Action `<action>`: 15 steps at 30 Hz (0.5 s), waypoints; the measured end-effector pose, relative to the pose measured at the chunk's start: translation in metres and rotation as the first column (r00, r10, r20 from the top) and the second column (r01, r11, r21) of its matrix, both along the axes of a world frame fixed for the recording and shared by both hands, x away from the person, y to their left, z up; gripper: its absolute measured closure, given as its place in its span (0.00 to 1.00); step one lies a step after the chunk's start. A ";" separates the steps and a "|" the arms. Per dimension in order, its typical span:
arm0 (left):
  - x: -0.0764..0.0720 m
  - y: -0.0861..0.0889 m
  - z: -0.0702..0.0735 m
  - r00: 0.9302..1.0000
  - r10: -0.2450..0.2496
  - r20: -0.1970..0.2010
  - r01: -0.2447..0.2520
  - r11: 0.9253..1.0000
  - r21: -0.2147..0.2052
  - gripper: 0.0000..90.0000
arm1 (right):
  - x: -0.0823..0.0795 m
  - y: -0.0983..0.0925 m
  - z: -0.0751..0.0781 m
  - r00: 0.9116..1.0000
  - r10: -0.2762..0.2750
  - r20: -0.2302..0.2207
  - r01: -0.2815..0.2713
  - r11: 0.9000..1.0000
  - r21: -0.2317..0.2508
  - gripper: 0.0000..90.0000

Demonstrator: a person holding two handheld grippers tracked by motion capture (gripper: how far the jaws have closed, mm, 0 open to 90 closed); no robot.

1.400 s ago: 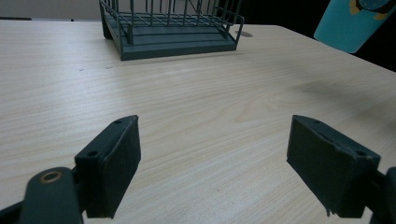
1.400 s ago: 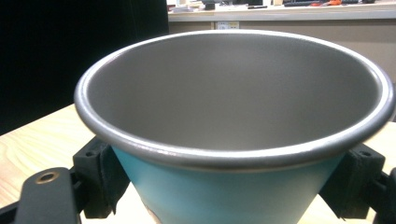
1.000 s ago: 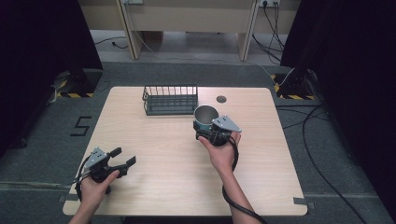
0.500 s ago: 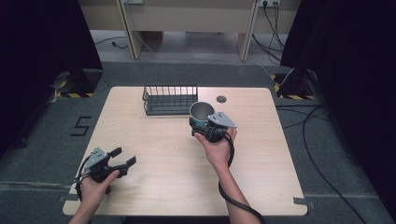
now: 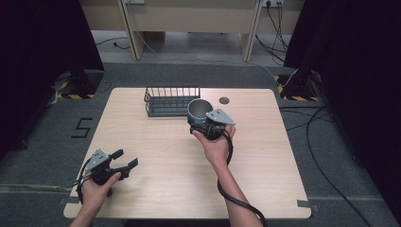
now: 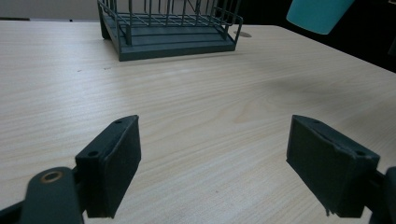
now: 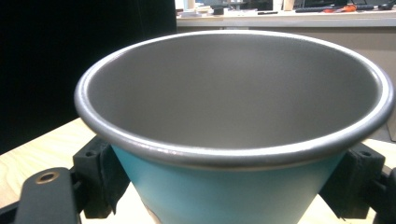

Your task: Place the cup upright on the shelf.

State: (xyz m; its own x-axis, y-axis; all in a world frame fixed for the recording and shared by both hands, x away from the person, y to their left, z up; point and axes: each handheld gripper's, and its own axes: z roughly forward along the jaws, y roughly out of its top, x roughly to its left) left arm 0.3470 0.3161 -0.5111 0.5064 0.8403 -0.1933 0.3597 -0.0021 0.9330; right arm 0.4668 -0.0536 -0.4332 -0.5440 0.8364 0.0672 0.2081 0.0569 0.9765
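Observation:
A teal cup (image 5: 199,111) with a grey inside is held off the table by my right gripper (image 5: 208,126), which is shut on its sides. In the right gripper view the cup (image 7: 233,140) sits upright between the two jaws, its mouth wide toward the camera. The cup hangs just right of a dark wire rack (image 5: 171,100) standing at the back of the table. My left gripper (image 5: 124,160) rests near the front left corner, open, with nothing between its fingers (image 6: 112,163). From the left gripper view the rack (image 6: 170,28) is far ahead and the cup (image 6: 317,14) hangs at the upper right.
A small dark round disc (image 5: 224,100) lies on the wooden table (image 5: 265,161) behind the cup. Cables run across the floor on the right, and the table's edges drop off to grey carpet.
My right gripper has carried the cup up and back to the left, closer to the rack. The left gripper has stayed put.

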 end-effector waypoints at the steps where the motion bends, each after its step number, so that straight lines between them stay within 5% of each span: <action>1: 0.000 0.000 0.000 1.000 0.000 0.000 0.000 1.000 0.000 0.19 | 0.001 0.000 0.000 1.000 -0.002 -0.003 0.002 1.000 0.000 0.19; 15: 0.000 0.000 0.000 1.000 0.001 -0.002 -0.001 1.000 0.000 0.19 | 0.014 0.004 0.008 1.000 -0.010 0.004 0.010 1.000 -0.004 0.19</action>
